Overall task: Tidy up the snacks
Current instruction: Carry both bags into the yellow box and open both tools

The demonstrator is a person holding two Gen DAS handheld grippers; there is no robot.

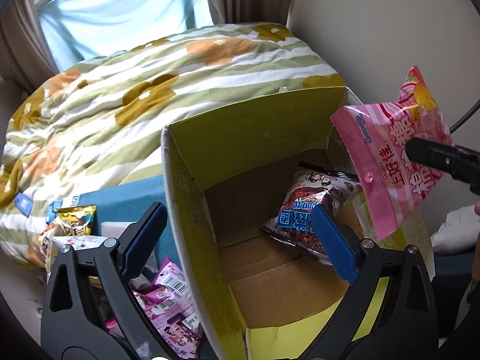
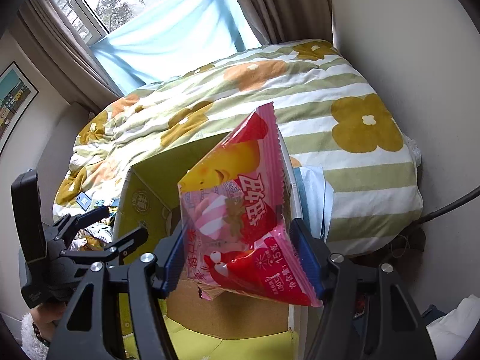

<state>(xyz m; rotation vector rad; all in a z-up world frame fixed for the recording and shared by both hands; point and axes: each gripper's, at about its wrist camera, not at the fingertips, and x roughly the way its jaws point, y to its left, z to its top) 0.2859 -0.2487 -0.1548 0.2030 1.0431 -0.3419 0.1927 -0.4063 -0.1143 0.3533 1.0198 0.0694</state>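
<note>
An open cardboard box [image 1: 192,198] with green flaps stands against the bed; it also shows in the right wrist view [image 2: 141,198]. A dark chocolate snack bag [image 1: 303,207] lies inside it. My right gripper [image 2: 240,258] is shut on a pink strawberry snack bag [image 2: 237,210] and holds it above the box's right side; the bag also shows in the left wrist view [image 1: 396,156]. My left gripper [image 1: 240,240] is open and empty, straddling the box's left wall, one finger inside the box.
Several loose snack bags lie left of the box: a purple one [image 1: 168,297] and a gold one [image 1: 78,219]. A striped flowered duvet [image 1: 150,75] covers the bed behind. A wall [image 1: 375,30] is at the right.
</note>
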